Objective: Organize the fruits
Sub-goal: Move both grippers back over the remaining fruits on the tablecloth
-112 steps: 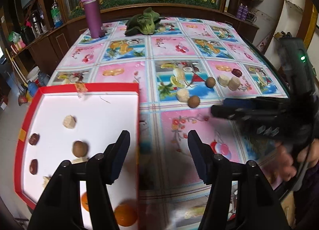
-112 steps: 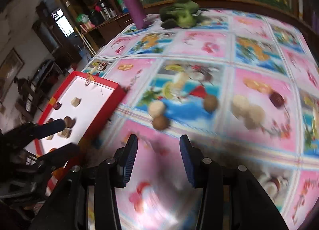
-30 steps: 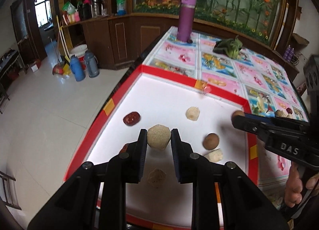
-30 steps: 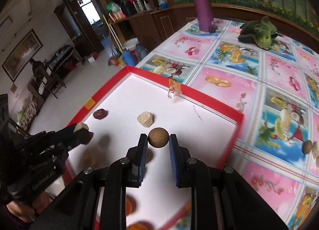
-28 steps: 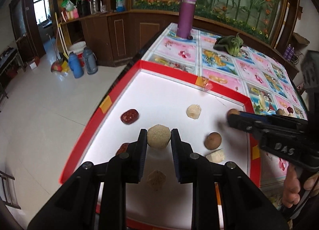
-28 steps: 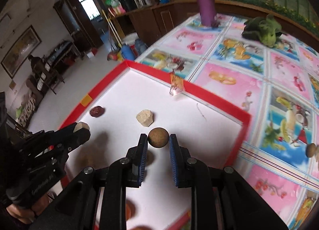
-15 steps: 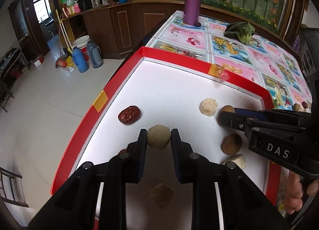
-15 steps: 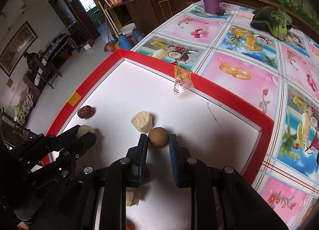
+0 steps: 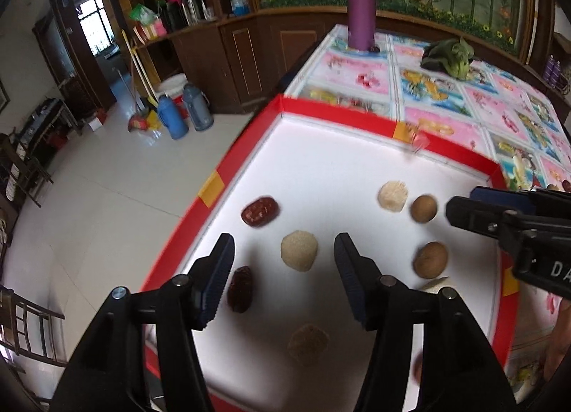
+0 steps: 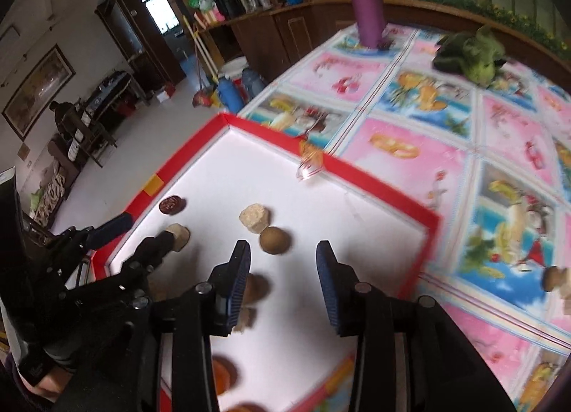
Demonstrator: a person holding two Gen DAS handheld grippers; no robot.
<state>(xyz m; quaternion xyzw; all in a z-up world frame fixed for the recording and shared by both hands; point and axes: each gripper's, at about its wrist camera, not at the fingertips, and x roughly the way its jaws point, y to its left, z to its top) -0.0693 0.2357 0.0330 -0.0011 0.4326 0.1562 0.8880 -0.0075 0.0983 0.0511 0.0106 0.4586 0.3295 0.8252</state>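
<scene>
The left gripper was opening, its pads clear of the pale lump lying between them on the red-rimmed tray. The right gripper was opening too, apparently empty, with the brown fruit just ahead on the tray.

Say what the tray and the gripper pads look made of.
Tray: likely cardboard or thin board, with a matte white floor, glossy red rim and taped yellow patches.
Left gripper pads: dark blue, ribbed, probably rubber on black plastic fingers.
Right gripper pads: same look.
</scene>
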